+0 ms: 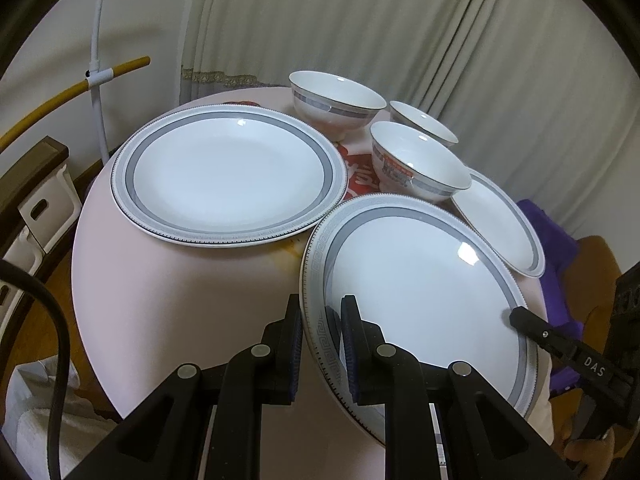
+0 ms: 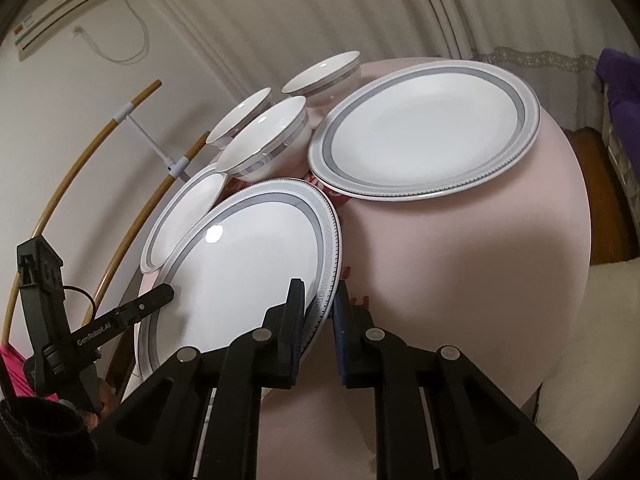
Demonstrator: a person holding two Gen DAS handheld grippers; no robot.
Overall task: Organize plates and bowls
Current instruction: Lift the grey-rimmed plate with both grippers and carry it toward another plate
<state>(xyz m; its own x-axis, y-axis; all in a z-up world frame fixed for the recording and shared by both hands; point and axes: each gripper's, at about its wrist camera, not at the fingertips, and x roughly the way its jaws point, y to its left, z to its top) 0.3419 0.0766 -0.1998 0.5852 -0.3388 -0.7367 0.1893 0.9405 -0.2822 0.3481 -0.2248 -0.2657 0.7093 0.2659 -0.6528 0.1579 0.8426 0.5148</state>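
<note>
Both tongs clamped on one large plate [image 1: 420, 292], tilted above the pink bench [image 1: 168, 280]: left tongs [image 1: 322, 332] pinching the rim with one finger on each face, right tongs [image 2: 320, 312] pinching the opposite edge likewise. Behind it, a second large plate [image 1: 228, 176] lying flat on the bench, apart from the held one. Further back, three bowls [image 1: 416, 164] clustered close together, upright. Beside them, a small plate [image 1: 500, 220], partly overlapped by the lifted rim. White curtain [image 1: 360, 20] beyond.
</note>
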